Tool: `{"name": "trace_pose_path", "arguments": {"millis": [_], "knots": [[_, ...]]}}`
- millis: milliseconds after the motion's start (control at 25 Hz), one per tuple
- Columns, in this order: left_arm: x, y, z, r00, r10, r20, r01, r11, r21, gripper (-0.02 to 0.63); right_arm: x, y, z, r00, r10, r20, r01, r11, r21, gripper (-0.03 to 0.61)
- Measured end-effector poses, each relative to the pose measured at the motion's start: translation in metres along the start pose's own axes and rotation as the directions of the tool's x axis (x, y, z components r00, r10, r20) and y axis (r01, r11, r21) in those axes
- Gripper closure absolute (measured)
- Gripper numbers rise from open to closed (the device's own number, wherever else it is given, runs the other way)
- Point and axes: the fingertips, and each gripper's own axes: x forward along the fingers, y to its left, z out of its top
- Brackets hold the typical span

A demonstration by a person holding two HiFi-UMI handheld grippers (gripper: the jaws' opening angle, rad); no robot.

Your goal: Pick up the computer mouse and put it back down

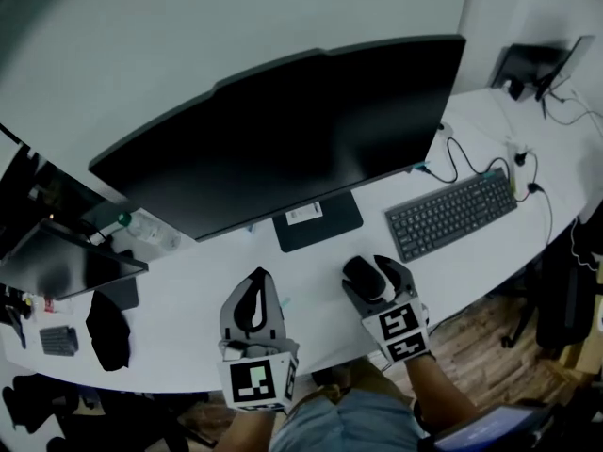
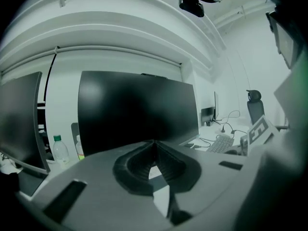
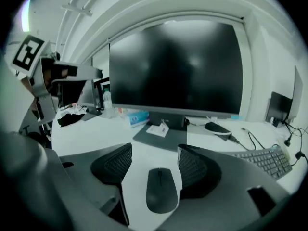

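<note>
Squarely between the wide-parted jaws of the right gripper point(image 3: 154, 153), a flat black plastic computer mouse point(image 3: 161, 189) is seen lying on the white desk point(image 3: 91, 129). It appears untouched by either ribbed pad, though it sits closest to the right-hand one. Its long axis is lined up with the direction in which that gripper points, so both flanks are presented to the pads. Nothing is held. The left gripper point(image 2: 154, 153), jaws pressed together on nothing, is seen well off to the mouse's left, so the right hand is judged the nearer.
</note>
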Motion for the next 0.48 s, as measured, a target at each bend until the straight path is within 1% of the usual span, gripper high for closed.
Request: {"name": "trace_pose_path", "arguments": {"millis": [80,160,240,320,360,480], "knots": [[-0.005,0.002,0.014,0.999,-0.002,0.037,0.002,1.0,-0.006,0.606,-0.013,0.007,0.038,0.995,-0.001,0.096,0.001,1.0,0.0,0.283],[-0.012,0.006,0.029,0.997,-0.003,0.077,0.004,1.0,-0.003,0.606,-0.032,0.014,0.077,0.979,-0.011,0.202,0.012,1.0,-0.006,0.31],[-0.02,0.009,0.045,0.993,-0.008,0.117,0.008,1.0,0.0,0.606,-0.052,0.02,0.116,0.952,-0.022,0.305,0.033,0.999,-0.028,0.37],[-0.027,0.011,0.062,0.988,-0.015,0.153,0.017,1.0,-0.008,0.606,-0.074,0.026,0.149,0.917,-0.029,0.397,0.057,0.997,-0.057,0.431],[-0.031,0.012,0.071,0.985,-0.017,0.173,0.019,1.0,-0.01,0.606,-0.084,0.029,0.164,0.899,-0.035,0.436,0.072,0.995,-0.068,0.473],[-0.042,0.016,0.096,0.971,-0.02,0.237,0.023,1.0,-0.009,0.606,-0.11,0.037,0.195,0.854,-0.059,0.517,0.124,0.988,-0.091,0.562]]}}
